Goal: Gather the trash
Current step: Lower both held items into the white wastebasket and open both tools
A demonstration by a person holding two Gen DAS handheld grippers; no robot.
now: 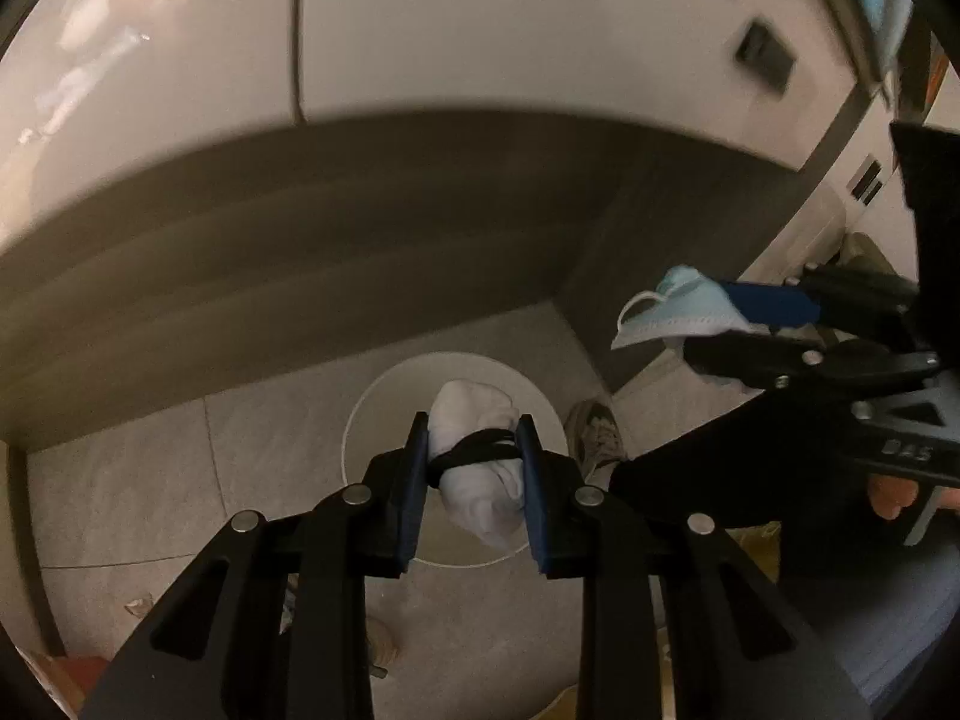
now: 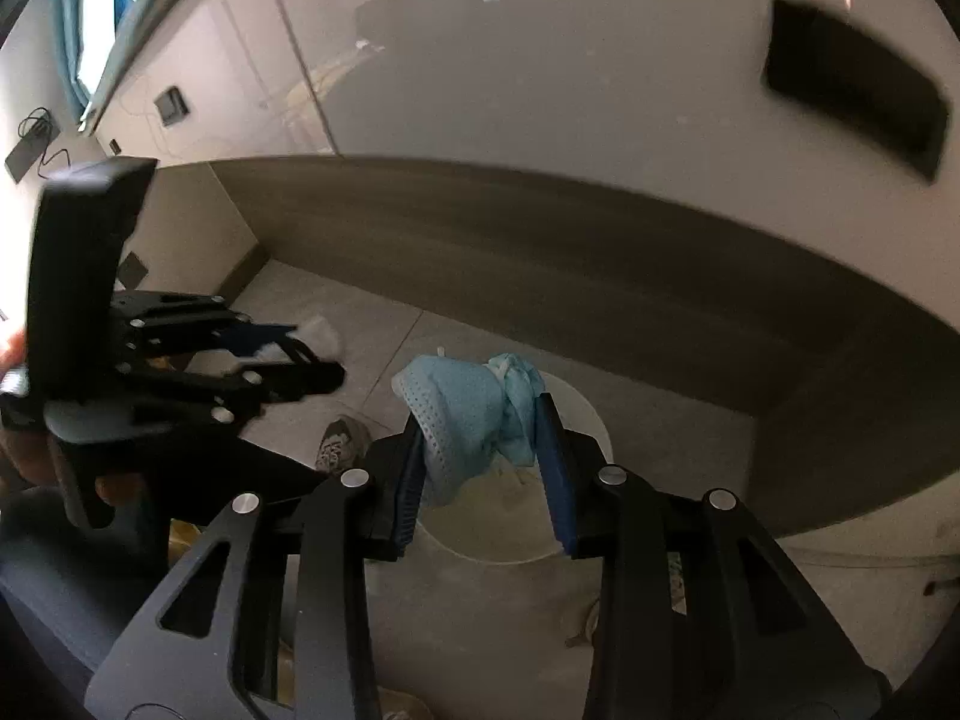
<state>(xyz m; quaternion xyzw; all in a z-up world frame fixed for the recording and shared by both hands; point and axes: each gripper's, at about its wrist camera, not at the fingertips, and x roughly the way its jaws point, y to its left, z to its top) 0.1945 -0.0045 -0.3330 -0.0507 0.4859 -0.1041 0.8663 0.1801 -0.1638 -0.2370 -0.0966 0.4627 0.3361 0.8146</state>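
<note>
My left gripper is shut on a white wad of cloth or paper bound with a black band, and hangs over a round white bin on the floor. My right gripper is shut on a crumpled light blue face mask, above the same white bin. In the left wrist view the right gripper comes in from the right with the mask. In the right wrist view the left gripper shows at the left with a bit of the white wad.
A dark recess runs under pale cabinet fronts behind the bin. Grey floor tiles surround it. A person's sneaker stands just right of the bin; the sneaker also shows in the right wrist view. Scraps lie at the lower left.
</note>
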